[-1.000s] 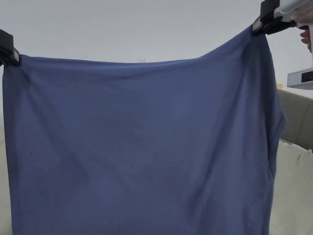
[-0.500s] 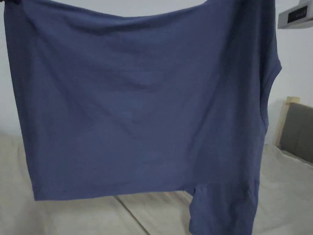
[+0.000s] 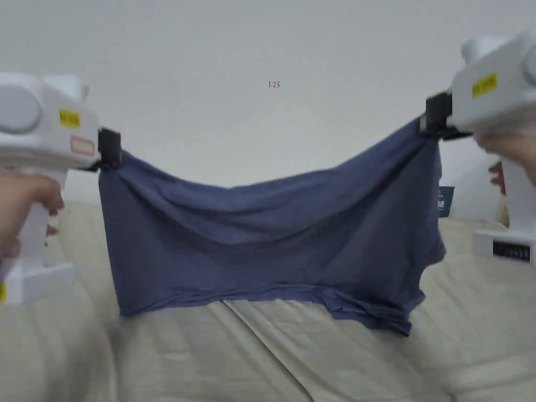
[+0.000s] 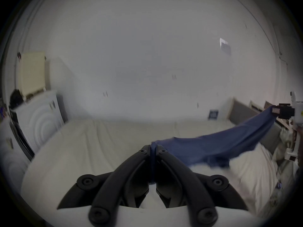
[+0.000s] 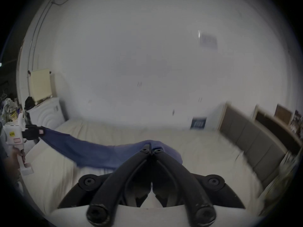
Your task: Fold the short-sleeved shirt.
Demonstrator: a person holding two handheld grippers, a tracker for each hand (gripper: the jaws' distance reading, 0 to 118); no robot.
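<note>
Left gripper (image 3: 110,149): clamping a shirt (image 3: 272,246) corner.
Right gripper (image 3: 434,118): pinching the other corner.
Advice: laying it flat on the bed (image 3: 314,361), corners level, cloth taut.

L gripper (image 3: 110,149) & R gripper (image 3: 434,118) raised apart, jaws clamped.

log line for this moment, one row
stage: shirt spread in air | left gripper: shut on shirt corner | right gripper: shut on shirt corner | bed: lower hem touching

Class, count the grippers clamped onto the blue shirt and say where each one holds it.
2. The left gripper pinches the blue shirt at its upper left corner; the right gripper pinches its upper right corner.
</note>
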